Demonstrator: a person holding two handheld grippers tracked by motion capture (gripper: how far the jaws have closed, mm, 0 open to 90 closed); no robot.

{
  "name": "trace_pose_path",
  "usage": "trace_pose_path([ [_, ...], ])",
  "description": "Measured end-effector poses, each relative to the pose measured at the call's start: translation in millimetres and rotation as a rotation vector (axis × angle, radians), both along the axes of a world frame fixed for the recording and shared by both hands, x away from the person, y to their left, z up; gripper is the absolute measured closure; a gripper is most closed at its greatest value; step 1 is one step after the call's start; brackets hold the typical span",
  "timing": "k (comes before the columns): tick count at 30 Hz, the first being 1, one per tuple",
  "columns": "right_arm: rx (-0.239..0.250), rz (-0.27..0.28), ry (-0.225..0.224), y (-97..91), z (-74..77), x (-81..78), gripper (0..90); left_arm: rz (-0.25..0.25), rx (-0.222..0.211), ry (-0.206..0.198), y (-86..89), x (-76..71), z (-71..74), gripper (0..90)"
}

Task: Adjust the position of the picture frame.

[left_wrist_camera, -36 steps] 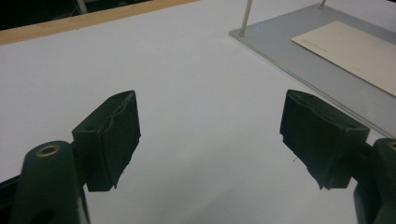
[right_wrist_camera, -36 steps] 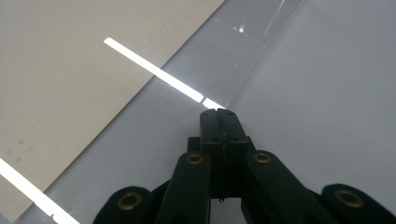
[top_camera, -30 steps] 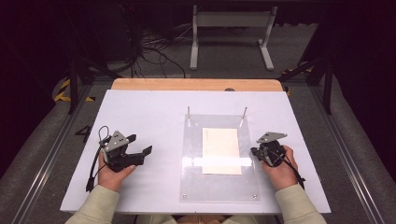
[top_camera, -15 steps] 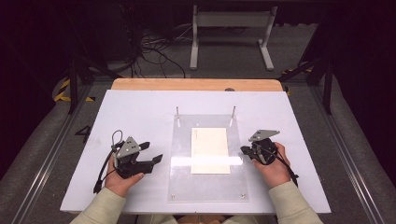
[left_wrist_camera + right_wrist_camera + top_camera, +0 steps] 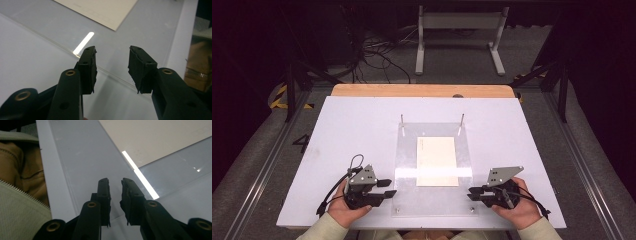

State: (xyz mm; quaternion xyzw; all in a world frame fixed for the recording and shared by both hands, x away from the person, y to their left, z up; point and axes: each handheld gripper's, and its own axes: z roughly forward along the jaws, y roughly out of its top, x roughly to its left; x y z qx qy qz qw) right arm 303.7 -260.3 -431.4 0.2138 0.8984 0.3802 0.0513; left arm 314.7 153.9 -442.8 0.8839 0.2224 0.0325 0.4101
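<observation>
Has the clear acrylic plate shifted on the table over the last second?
Yes. The clear plate has slid toward the person's left and nearer the table's front edge, judged against the wooden strip at the far edge.

Right tool over the edge of the clear plate

The right tool (image 5: 115,182) has its two black jaws a little apart, with a narrow gap and nothing between them. Below them lies a clear plate (image 5: 82,152) on the white surface (image 5: 47,165). A cream sheet (image 5: 160,137) rests on the plate, farther ahead. A bright strip of reflected light (image 5: 140,176) runs just beside the jaws. A pale sleeve (image 5: 20,210) is at the left.
</observation>
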Motion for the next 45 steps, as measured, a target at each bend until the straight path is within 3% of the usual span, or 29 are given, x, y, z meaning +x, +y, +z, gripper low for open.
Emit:
trace_pose_path([
  [5,-0.013,0.032,0.020,-1.6,-6.2,-10.6,73.7,-0.049,0.065,0.019,-7.0,-3.7,-3.7,60.6],
  [8,-0.018,0.056,0.028,-1.8,-8.2,-14.5,73.6,-0.075,0.082,0.038,-9.3,-5.4,-6.5,62.7],
  [10,-0.023,0.065,0.027,-0.8,-8.4,-16.3,73.4,-0.104,0.085,0.056,-11.2,-8.8,-7.3,64.1],
  [12,-0.025,0.072,0.029,-0.6,-8.8,-16.9,73.5,-0.113,0.089,0.046,-11.5,-10.2,-7.1,66.2],
  [17,-0.037,0.090,0.037,0.9,-11.7,-17.9,73.6,-0.156,0.058,0.071,-10.8,-12.7,-7.2,67.7],
  [22,-0.037,0.100,0.036,2.0,-11.9,-18.1,74.0,-0.198,0.080,0.065,-17.6,-15.8,-9.6,67.7],
  [25,-0.039,0.102,0.034,2.1,-11.9,-18.5,76.8,-0.201,0.080,0.083,-17.8,-15.7,-9.8,76.0],
  [28,-0.043,0.100,0.028,2.5,-11.7,-19.1,78.4,-0.191,0.088,0.073,-17.9,-15.5,-9.6,82.2],
  [31,-0.053,0.096,0.020,2.8,-11.4,-20.2,82.9,-0.204,0.098,0.081,-18.1,-17.0,-8.7,82.6],
  [45,-0.060,0.133,0.046,3.1,-10.6,-34.4,83.2,-0.292,0.118,0.106,-20.0,-23.2,-7.2,82.6],
])
